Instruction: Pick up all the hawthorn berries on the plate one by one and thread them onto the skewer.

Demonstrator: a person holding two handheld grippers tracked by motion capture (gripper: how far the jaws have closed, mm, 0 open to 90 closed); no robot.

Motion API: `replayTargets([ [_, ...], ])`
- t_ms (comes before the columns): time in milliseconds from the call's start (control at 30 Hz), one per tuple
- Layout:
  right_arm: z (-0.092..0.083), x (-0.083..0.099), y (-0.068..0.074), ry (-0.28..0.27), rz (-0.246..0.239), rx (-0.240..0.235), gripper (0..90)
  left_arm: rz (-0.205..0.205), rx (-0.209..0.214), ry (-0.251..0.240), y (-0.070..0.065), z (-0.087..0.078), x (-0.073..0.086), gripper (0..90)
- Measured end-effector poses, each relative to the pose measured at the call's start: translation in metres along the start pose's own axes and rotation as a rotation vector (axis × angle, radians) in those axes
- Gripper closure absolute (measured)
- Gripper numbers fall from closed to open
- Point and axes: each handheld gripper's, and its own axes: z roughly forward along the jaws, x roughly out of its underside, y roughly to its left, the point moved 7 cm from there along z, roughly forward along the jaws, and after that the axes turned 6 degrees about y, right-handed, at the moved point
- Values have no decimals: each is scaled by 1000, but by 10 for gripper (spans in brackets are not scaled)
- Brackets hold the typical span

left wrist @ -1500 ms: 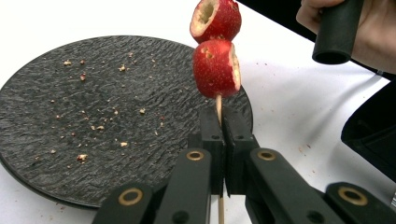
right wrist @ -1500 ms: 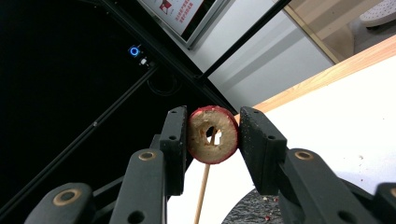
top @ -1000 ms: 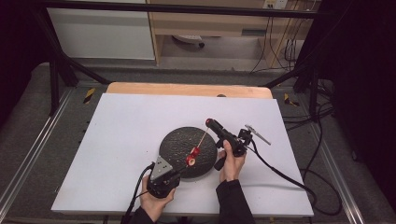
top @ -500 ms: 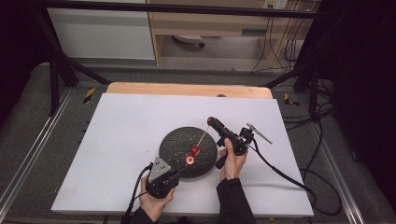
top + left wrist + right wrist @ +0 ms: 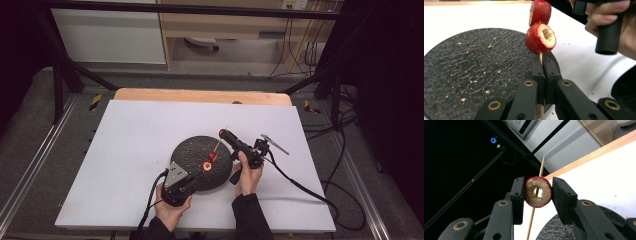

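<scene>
Left gripper (image 5: 543, 75) clamped on skewer (image 5: 540, 58) at plate's (image 5: 461, 75) 4 o'clock, right gripper (image 5: 537, 191) pinching third fruit (image 5: 538, 192): best slid straight down the stick, centred, without twisting.

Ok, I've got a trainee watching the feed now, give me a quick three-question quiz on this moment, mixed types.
1. True or false: the left gripper is shut on the wooden skewer.
2. How many red fruits already sit on the skewer in the left gripper view? A) none B) two C) four
3. Fill in: the right gripper holds a cored fruit ring, and the skewer passes through its ____.

Key: 1 true; 2 B; 3 hole. The black round slab below carries only crumbs.
</scene>
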Motion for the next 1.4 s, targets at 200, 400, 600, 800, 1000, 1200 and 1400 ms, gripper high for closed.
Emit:
replayTargets([
  [200, 0, 5, 0, 17, -11, 1, 641, 3, 6, 2, 3, 5, -8, 886],
  [400, -1, 12, 2, 38, -25, -4, 640, -7, 23, 7, 3, 9, -10, 886],
  [600, 0, 17, 1, 53, -40, 4, 639, -10, 29, 12, 5, 11, -11, 886],
  [800, -2, 17, 1, 72, -60, 6, 614, -11, 45, 11, 5, 7, -10, 886],
  [1000, -8, 11, 0, 123, -126, 28, 504, -3, 51, 23, 9, 2, -7, 886],
  [1200, -14, 8, -5, 208, -206, 54, 384, -3, 51, 30, 15, -4, -6, 886],
  [1400, -23, 9, -16, 293, -301, 115, 216, -2, 48, 39, 24, -13, -5, 886],
])
